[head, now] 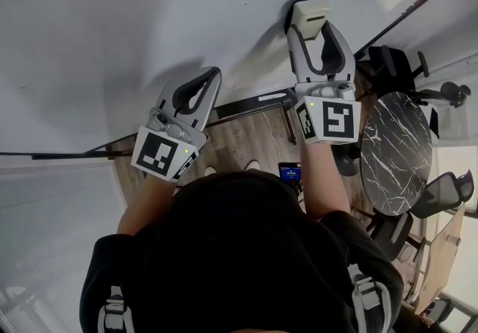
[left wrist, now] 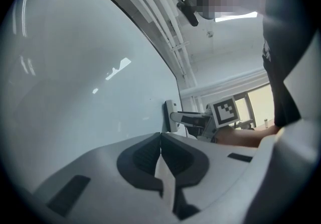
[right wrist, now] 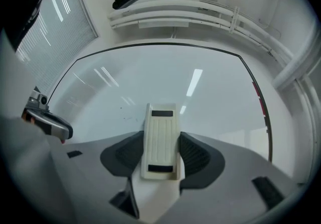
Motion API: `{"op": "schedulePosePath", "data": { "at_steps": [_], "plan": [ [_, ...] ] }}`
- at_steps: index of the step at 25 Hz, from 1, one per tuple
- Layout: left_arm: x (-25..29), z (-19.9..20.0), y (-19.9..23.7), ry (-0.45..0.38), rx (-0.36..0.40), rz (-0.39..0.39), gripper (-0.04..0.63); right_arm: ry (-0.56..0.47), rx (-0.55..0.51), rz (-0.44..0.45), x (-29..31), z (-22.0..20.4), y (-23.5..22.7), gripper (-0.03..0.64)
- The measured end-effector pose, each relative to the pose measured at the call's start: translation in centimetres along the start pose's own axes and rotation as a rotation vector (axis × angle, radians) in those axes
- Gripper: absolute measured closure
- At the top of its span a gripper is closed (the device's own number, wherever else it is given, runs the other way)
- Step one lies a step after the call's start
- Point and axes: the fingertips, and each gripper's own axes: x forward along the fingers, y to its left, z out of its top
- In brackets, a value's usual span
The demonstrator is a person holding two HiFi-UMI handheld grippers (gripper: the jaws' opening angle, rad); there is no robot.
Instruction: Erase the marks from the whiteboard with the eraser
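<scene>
One ribbed cream eraser [right wrist: 160, 117] pinched in R tongs [right wrist: 161, 138], on glossy whiteboard [right wrist: 210, 97]; L tongs [left wrist: 160, 135] pressed together

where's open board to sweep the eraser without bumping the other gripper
Open: the whiteboard left of and beyond the eraser, wide and bare out to its black frame. Tight: the strip between the right gripper and the shut left gripper, close to the board's near edge.
</scene>
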Motion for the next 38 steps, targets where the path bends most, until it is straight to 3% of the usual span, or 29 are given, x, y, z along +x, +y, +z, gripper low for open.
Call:
{"op": "schedulePosePath", "data": {
  "at_steps": [8,17,31,38],
  "plan": [
    [-0.1,0.1,-0.1,0.001,0.002,0.012,0.589,0.044,0.018,-0.09,-0.6,-1.3,-4.4,0.394],
    [-1.4,1.4,0.8,-0.023,0.02,0.042,0.589,0.071,0.027,-0.094,-1.5,-0.9,-4.2,0.395],
    [-3.9,4.6,3.4,-0.083,0.079,0.101,0.589,-0.008,-0.043,0.158,-1.1,3.8,8.7,0.396],
    [-5.3,5.4,5.0,-0.095,0.095,0.123,0.589,-0.035,-0.06,0.21,1.4,5.1,13.2,0.396]
  ]
}}
